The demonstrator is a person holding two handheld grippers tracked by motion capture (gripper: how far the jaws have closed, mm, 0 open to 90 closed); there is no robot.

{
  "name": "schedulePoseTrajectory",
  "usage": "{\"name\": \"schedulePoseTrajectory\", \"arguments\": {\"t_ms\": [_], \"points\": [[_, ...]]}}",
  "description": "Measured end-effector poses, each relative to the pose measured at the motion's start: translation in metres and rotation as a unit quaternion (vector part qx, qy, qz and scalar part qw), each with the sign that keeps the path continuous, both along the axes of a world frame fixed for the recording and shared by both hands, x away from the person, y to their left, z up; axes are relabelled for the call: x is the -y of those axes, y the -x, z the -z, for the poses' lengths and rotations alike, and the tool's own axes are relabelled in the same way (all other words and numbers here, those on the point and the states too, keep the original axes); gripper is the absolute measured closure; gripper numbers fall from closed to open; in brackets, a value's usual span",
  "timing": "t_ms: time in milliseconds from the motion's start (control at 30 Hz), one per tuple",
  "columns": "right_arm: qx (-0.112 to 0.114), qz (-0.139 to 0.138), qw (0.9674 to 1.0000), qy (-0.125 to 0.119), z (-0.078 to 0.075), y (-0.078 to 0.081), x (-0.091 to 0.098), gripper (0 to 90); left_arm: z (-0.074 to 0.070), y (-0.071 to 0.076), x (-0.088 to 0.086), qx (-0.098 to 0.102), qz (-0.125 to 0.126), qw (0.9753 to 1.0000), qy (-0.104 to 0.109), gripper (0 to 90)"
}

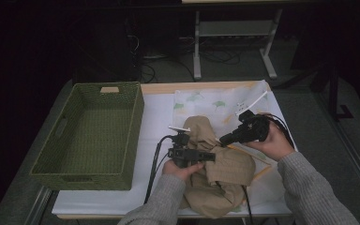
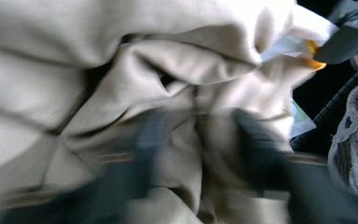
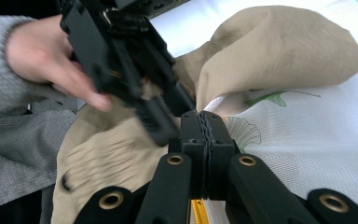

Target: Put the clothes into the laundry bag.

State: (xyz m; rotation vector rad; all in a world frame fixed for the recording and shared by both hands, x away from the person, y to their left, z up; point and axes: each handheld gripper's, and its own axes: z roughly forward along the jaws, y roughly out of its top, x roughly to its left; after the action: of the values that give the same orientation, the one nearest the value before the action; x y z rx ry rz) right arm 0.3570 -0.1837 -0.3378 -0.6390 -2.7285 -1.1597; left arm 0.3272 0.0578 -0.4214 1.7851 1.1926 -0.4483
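A white sheet (image 1: 154,117) covers the tabletop, with a strip of bare wooden edge showing along its far side, and beyond that the room is dark: grey floor, loose cables and the pale legs of another table (image 1: 234,42). The landmark here is the green woven basket (image 1: 65,154), which sits on the left part of the sheet. To the right of the basket, a little apart from its wall, lies a crumpled tan cloth (image 1: 225,164), reaching from the middle of the table to its near edge. It rests partly on a white cloth printed with green leaves (image 1: 206,101), which is spread farther from the basket, toward the far right corner. The left gripper (image 1: 201,157) sits at the side of the tan cloth nearest the basket; in the left gripper view its jaws are blurred, standing apart with a fold of tan cloth between them, and whether the pads press on it cannot be told. The right gripper (image 3: 207,135) is on the far side of the tan cloth from the basket, its jaws pressed together on the tan cloth's edge just where it meets the leaf-printed one. Open sheet remains between the basket and the tan cloth and along the near edge below the basket.
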Motion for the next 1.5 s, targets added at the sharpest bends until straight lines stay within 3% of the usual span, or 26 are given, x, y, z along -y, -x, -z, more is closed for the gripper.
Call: {"name": "schedulePoseTrajectory", "arguments": {"t_ms": [33,100,233,333,367,433,633,767,833,900,967,1067,1167,1200,1300,1367,1500], "points": [[0.000,-0.001,1.0000,0.000,0.000,0.000,-0.001,88.7,0.000,0.000,0.002,0.000,0.003,1.0000,0.007,78.3],[0.000,-0.003,1.0000,-0.001,0.000,0.000,-0.002,88.7,-0.001,0.001,0.006,-0.003,0.008,0.9997,0.021,84.7],[0.004,-0.007,1.0000,-0.005,-0.004,0.002,-0.001,88.7,-0.007,0.005,0.013,0.002,0.013,0.9980,0.062,86.8],[0.008,-0.010,0.9999,-0.006,-0.010,0.005,-0.001,88.7,-0.011,0.006,0.021,0.020,-0.003,0.9974,0.069,86.9],[0.010,-0.011,0.9999,-0.008,-0.011,0.006,-0.001,88.7,-0.012,0.006,0.022,0.028,-0.020,0.9974,0.063,86.7],[0.014,-0.009,0.9999,-0.003,-0.012,0.007,0.002,88.7,-0.009,0.004,0.021,0.023,-0.026,0.9972,0.066,85.6],[0.000,0.008,1.0000,-0.005,-0.005,0.002,0.012,88.7,-0.015,0.011,0.001,0.017,-0.021,0.9979,0.060,68.7],[-0.002,0.010,0.9999,-0.007,-0.002,0.001,0.013,88.7,-0.025,0.007,-0.023,0.020,-0.055,0.9968,0.053,54.0],[-0.001,0.008,0.9999,-0.007,-0.002,0.002,0.011,88.7,-0.024,0.001,-0.031,0.005,-0.077,0.9945,0.071,45.6],[-0.001,0.006,1.0000,-0.006,-0.002,0.002,0.009,88.7,-0.023,-0.006,-0.033,-0.008,-0.082,0.9935,0.079,39.8],[-0.002,0.003,1.0000,-0.005,-0.002,0.002,0.008,88.7,-0.021,-0.012,-0.032,-0.015,-0.089,0.9930,0.076,37.1],[-0.004,0.002,1.0000,-0.004,-0.001,0.002,0.007,88.6,-0.012,-0.021,-0.028,-0.041,-0.095,0.9904,0.091,37.3],[-0.006,-0.002,1.0000,0.000,0.001,0.003,0.006,88.7,-0.009,-0.027,-0.025,-0.050,-0.096,0.9892,0.100,42.9],[-0.005,-0.004,1.0000,-0.001,0.001,0.003,0.006,88.7,-0.008,-0.028,-0.025,-0.046,-0.094,0.9903,0.091,48.3],[-0.007,-0.005,1.0000,-0.001,0.002,0.003,0.006,88.7,-0.007,-0.029,-0.026,-0.026,-0.088,0.9930,0.075,71.7],[-0.006,-0.005,1.0000,-0.001,0.001,0.003,0.007,88.6,-0.009,-0.026,-0.026,0.005,-0.078,0.9955,0.054,86.6],[-0.006,0.001,1.0000,-0.002,0.001,0.002,0.010,88.7,-0.014,-0.017,-0.029,0.023,-0.057,0.9973,0.040,89.4]]}}
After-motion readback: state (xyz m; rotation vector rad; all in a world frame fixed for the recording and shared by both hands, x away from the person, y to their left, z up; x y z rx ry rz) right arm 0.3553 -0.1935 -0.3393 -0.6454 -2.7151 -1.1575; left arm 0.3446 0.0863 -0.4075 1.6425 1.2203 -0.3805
